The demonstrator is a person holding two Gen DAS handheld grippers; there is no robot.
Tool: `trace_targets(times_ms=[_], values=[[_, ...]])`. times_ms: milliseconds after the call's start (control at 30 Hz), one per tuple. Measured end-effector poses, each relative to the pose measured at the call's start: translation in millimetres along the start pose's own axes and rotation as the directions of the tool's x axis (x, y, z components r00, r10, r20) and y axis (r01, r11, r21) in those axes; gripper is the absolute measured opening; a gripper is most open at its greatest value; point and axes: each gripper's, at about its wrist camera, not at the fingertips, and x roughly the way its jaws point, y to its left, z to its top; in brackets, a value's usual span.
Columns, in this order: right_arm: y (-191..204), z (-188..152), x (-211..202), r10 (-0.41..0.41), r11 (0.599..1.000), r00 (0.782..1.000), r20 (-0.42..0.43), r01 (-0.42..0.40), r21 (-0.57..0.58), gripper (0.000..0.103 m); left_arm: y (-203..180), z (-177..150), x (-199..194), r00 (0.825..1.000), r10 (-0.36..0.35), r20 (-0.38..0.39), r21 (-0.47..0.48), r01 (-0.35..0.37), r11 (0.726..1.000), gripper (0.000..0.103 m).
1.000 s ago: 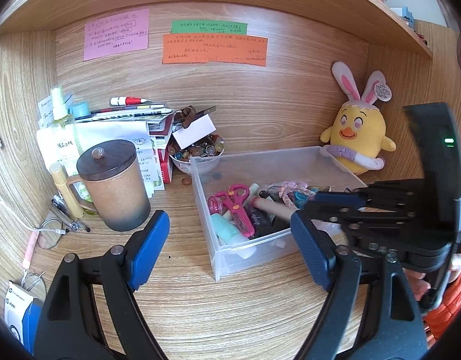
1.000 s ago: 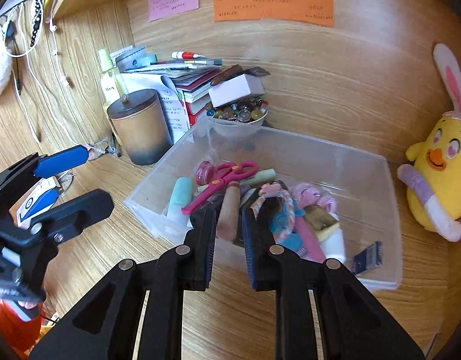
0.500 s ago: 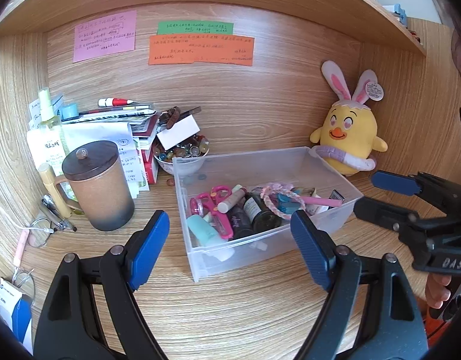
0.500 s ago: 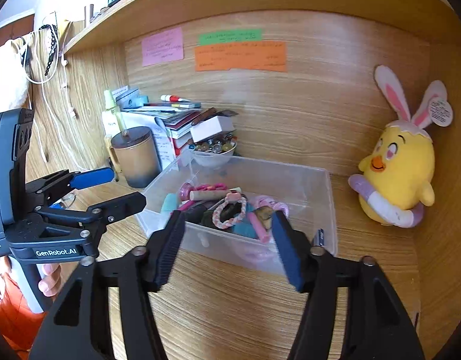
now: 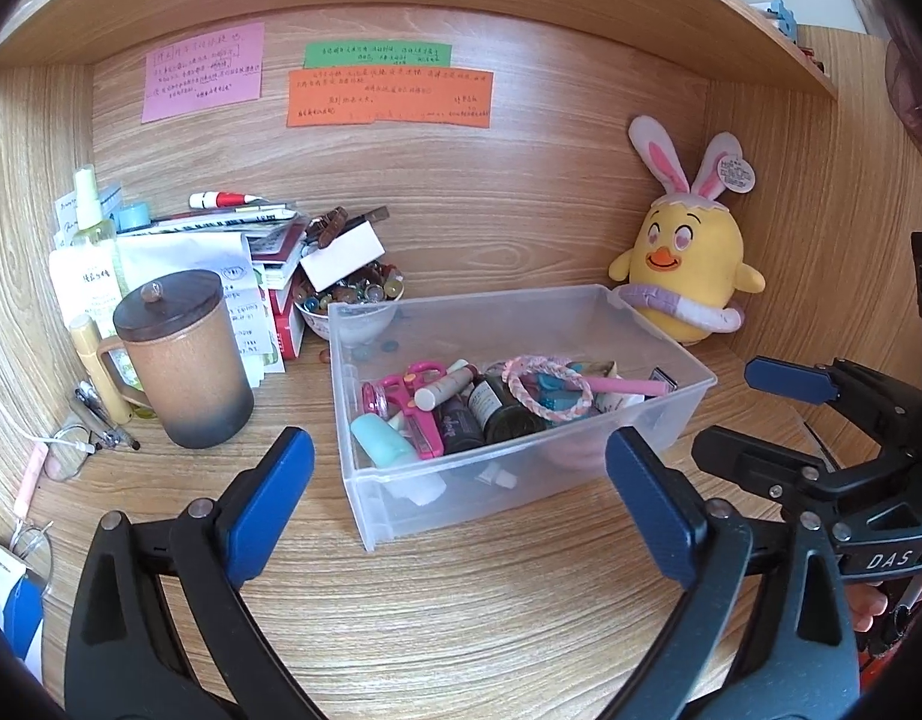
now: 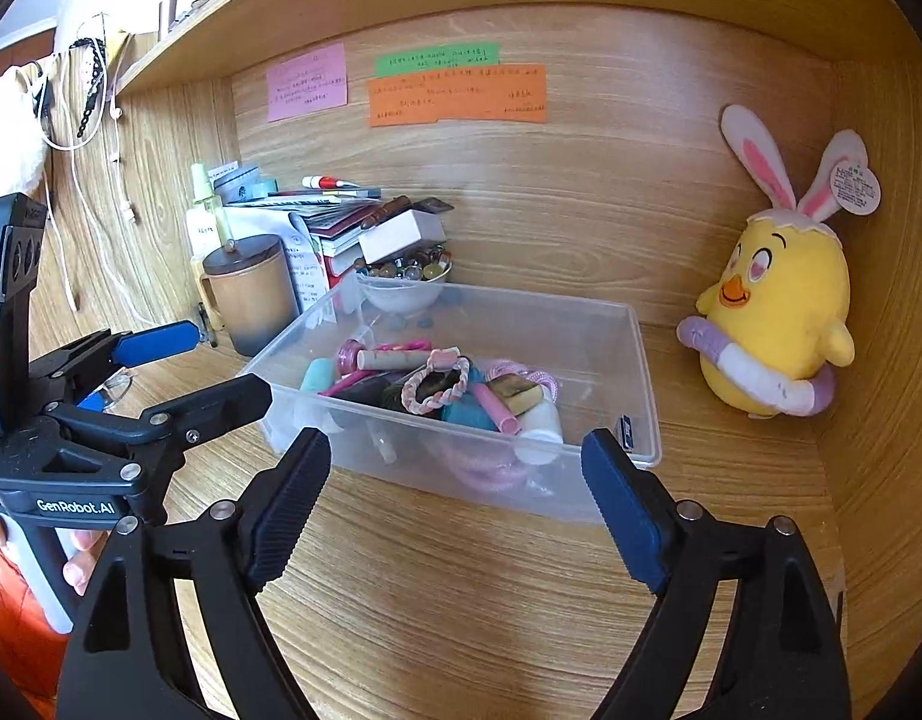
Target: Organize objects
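A clear plastic bin [image 5: 646,420] stands on the wooden desk, also in the right wrist view [image 6: 643,360]. It holds pink scissors [image 5: 416,402], a beige tube [image 5: 446,387], a braided pink bracelet [image 5: 544,390], small bottles and other bits. My left gripper [image 5: 461,498] is open and empty, in front of the bin; it shows in the right wrist view [image 6: 203,366]. My right gripper [image 6: 455,504] is open and empty, in front of the bin; it shows in the left wrist view [image 5: 760,414] at the bin's right.
A brown lidded mug [image 5: 185,360], a stack of papers and books [image 5: 245,252] and a bowl of beads [image 5: 353,300] stand left of the bin. A yellow plush chick [image 5: 682,264] sits at the back right corner. Glasses [image 5: 65,456] lie at the far left.
My right gripper has let go of the beige tube in the bin, opened and pulled back. Both grippers have drawn away from the bin.
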Motion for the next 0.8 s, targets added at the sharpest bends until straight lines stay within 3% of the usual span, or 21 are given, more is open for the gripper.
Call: trace_targets(times_ms=[800], values=[[1.1,-2.4,-3.2,-0.001,1.000,1.000,0.007,0.001,0.008,0.084,-0.2,-4.7,-3.9,1.000,-0.018,-0.011,0.000,0.018,1.000,0.099]])
